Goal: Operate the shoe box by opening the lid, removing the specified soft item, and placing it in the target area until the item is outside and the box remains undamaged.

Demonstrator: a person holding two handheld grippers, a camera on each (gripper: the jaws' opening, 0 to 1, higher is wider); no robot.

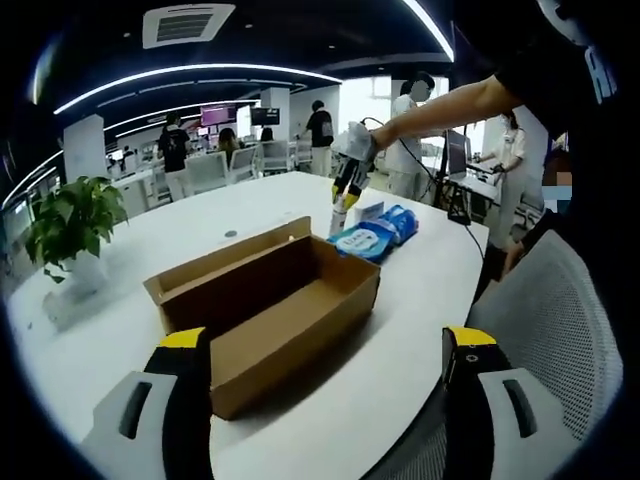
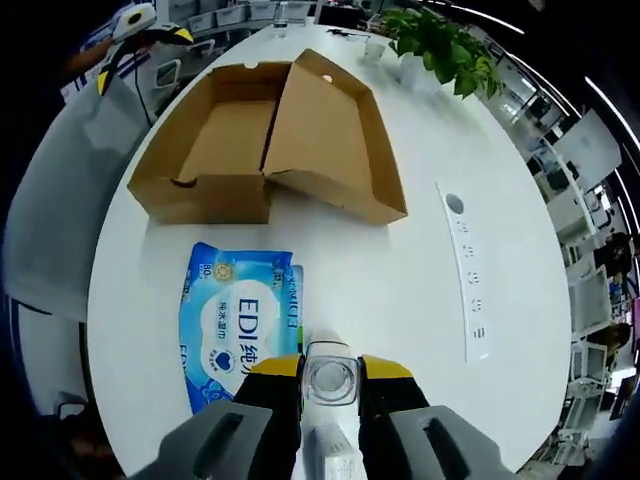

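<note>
Open-plan office, white table [image 2: 400, 270]: cardboard box [image 1: 270, 300] lid open, interior bare; blue wipes pack [image 2: 240, 320] lies flat on the table just beside the box, outside it. Right gripper [image 2: 330, 375] is clamped on a small clear-capped bottle [image 2: 331, 380] beside the pack; left gripper [image 1: 330, 345] has jaws apart, empty, near the box. Pack likely light, soft, slick-filmed; best pinched at an edge seam.

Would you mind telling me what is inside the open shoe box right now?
The shoe box looks empty: in the right gripper view its bare cardboard floor shows. Its near wall hides a thin strip of floor. The blue wipes pack lies outside on the table.
</note>
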